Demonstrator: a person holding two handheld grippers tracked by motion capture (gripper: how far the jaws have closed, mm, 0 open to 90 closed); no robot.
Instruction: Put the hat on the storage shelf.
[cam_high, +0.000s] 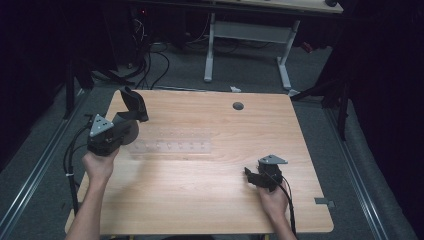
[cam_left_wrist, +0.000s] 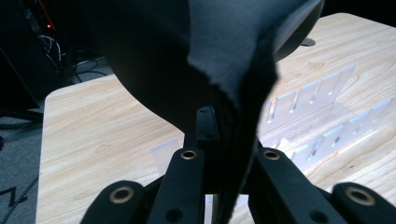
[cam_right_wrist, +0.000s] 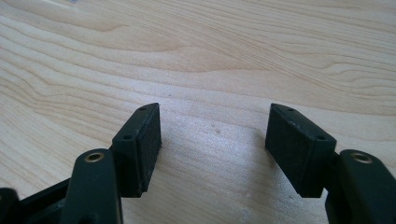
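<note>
- Table: the wooden top fills centre frame in the high view.
- Clear slotted rack: lies left of centre; every slot that shows is vacant.
- Dark cloth item: held clear of the rack at upper left. Judgement: placement not yet done.
- Left gripper: jaws clamped on the cloth item.
- Right gripper: jaws apart, holding nothing, low over bare wood at lower right.

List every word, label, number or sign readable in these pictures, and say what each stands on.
None can be read. The dark fabric piece clamped in the left gripper, the clear plastic slotted rack, the light wooden table and the open right gripper carry no lettering. The small red lights at the high view's top edge form no characters.
</note>
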